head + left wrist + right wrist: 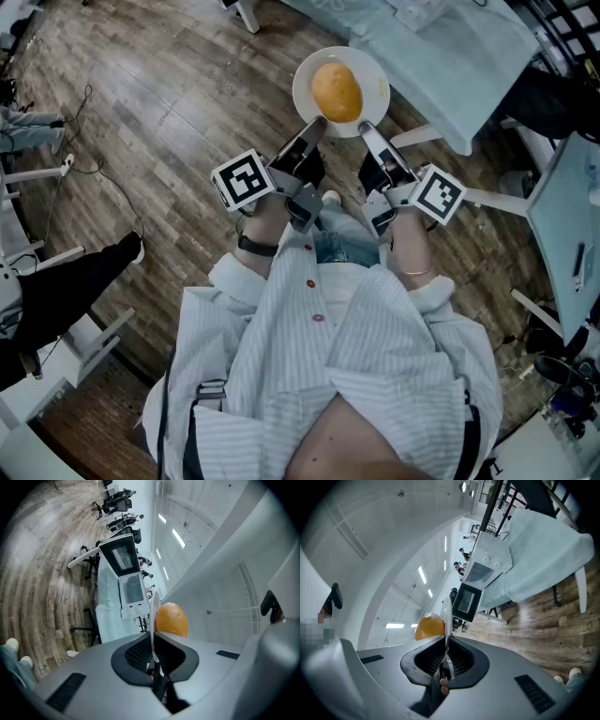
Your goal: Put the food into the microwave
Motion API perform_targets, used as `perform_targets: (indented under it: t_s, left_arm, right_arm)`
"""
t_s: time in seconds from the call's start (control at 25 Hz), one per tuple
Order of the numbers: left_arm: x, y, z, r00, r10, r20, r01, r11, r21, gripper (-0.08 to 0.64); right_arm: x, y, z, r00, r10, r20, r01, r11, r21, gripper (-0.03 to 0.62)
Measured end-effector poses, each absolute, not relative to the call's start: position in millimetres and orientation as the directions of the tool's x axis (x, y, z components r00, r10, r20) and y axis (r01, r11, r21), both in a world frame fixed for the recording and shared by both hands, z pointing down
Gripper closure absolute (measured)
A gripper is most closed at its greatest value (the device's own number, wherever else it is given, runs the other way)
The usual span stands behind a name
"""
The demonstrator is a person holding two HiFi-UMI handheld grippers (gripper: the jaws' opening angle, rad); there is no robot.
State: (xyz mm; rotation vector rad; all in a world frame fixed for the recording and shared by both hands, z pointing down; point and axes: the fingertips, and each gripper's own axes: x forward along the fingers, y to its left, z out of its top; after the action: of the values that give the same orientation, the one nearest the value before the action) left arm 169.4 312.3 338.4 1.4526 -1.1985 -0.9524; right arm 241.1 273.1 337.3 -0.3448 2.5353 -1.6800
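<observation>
A white plate (373, 67) carries a round orange-yellow piece of food (337, 90). I hold it out in front of me over the wooden floor. My left gripper (314, 129) is shut on the plate's near left rim and my right gripper (368, 131) on its near right rim. In the left gripper view the plate (153, 616) shows edge-on between the pads, with the food (171, 619) beside it. The right gripper view shows the same plate (447, 616) and food (429, 626). A white microwave (132, 591) (486, 565) stands on a cloth-covered table ahead, a dark-windowed panel (466, 603) next to it.
A table under a pale cloth (441, 47) stands just beyond the plate, with white legs (412, 137) reaching toward me. Another person's dark trouser leg (80, 277) and cables (89, 169) lie at the left. More desks and chairs (115, 503) stand farther off.
</observation>
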Motion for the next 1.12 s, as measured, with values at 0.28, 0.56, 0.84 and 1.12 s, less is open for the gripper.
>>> perform_targets:
  t_s: [0.28,0.56,0.84,1.12]
  left_arm:
    - [166,309,343,0.209,-0.978,0.023,-0.228,-0.025,0.973,0.541]
    - [170,308,345,0.213,-0.977,0.022,-0.2,-0.022,0.979,0.54]
    - [169,310,347,0.201,-0.979,0.032,-0.192,-0.007,0.981,0.54]
    - [180,302,360,0.196,-0.98,0.043,-0.183,0.007,0.983,0.54]
  right_arm:
    - [241,269,338,-0.972,-0.23,0.055,-0.143,0.384,-0.912,0.548]
    - [242,270,343,-0.97,-0.233,0.066,-0.149,0.362,-0.92,0.548]
    - [241,270,346,-0.972,-0.223,0.075,-0.15,0.344,-0.927,0.548]
    - [253,261,360,-0.973,-0.216,0.084,-0.155,0.336,-0.929,0.548]
